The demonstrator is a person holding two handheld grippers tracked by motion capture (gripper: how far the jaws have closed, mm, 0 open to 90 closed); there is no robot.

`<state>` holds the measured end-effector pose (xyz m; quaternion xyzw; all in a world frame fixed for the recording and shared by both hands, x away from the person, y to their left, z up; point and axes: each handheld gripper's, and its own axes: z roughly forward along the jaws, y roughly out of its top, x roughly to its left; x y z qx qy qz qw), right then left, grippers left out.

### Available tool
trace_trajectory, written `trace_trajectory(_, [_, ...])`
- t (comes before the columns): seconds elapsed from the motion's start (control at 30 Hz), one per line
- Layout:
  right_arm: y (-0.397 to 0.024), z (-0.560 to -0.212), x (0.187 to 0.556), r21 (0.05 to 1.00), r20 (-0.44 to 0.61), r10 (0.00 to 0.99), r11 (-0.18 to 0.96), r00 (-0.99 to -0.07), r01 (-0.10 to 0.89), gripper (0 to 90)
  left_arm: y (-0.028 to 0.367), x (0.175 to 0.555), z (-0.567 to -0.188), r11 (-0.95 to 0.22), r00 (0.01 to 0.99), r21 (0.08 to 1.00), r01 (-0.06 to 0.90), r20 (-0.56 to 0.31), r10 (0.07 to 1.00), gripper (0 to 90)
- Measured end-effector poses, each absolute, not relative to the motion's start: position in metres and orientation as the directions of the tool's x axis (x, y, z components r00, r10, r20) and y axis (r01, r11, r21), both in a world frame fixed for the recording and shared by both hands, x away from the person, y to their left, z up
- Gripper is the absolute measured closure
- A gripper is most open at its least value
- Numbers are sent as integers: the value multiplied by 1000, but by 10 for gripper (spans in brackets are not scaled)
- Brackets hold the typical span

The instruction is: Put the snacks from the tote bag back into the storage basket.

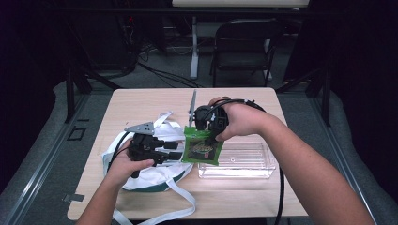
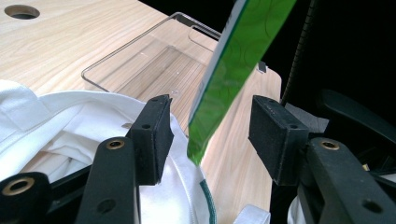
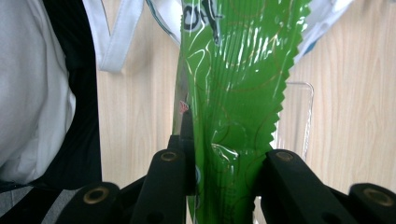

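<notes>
The right gripper is clamped on the crinkly green packet's top seal, dangling it, light and limp, over the white bag, while the left gripper gapes empty.

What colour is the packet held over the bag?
Bright green, glossy, with thin swirly lines and a zigzag-cut edge: the packet shows best in the right gripper view.

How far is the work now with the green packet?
Done: the right gripper has the green packet clamped and lifted. In hand: it hangs between the white bag and the clear tray. The left gripper is open beside the bag. Left: setting it down.
</notes>
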<state>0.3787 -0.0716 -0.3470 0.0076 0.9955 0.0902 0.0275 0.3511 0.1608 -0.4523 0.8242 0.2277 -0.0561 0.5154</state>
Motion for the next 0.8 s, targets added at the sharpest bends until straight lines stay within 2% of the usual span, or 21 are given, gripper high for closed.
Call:
trace_trajectory(0.33, [-88,-344,383,174,-74,52,984,-996,38,757,164,353,-453,-361,886,823,439,-330,327,489])
trace_trajectory(0.8, [-107,-341,391,154,-109,78,986,-991,61,757,170,357,-456,-358,857,814,458,-299,419,491])
